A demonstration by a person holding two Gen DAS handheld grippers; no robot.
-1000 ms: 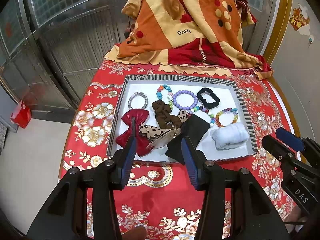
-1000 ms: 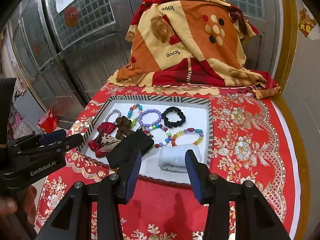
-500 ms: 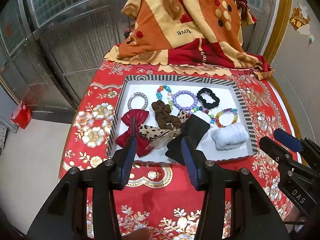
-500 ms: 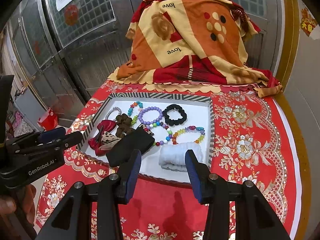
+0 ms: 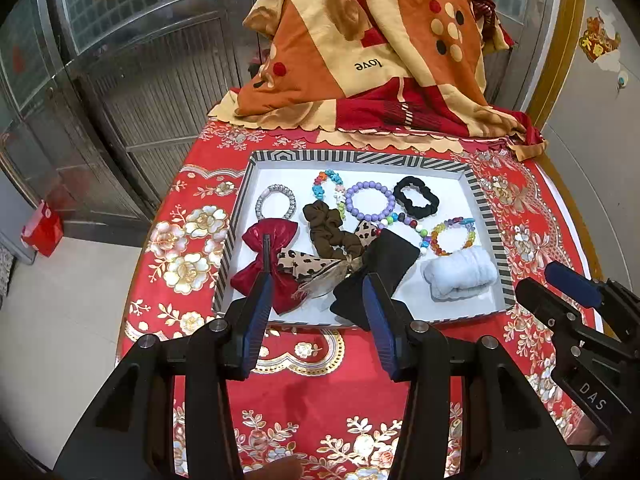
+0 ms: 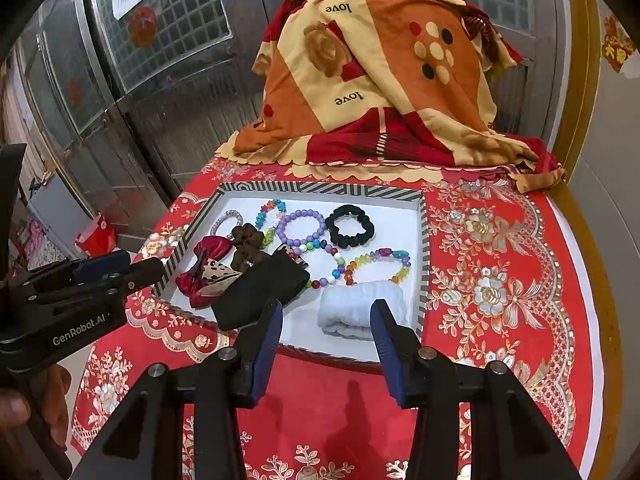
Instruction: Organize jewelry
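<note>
We hold our left gripper (image 5: 316, 320) and right gripper (image 6: 326, 340) above the near rim of the tray (image 5: 486, 216), both parted and empty. Jewelry lies inside: bracelets (image 5: 370, 202) at the back, bows (image 5: 268, 264) overlapping in front. Lifting one bow could drag its tangled neighbours. Bare red cloth (image 6: 500, 280) to the right offers free room.

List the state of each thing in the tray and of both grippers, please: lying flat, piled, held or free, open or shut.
left gripper: open, empty, above the tray's near edge
right gripper: open, empty
tray: on the red tablecloth, holding everything
purple bead bracelet: flat, free
black scrunchie: flat, free
white scrunchie: free
red bow: partly under the leopard bow
black bow: overlapping the pile
</note>
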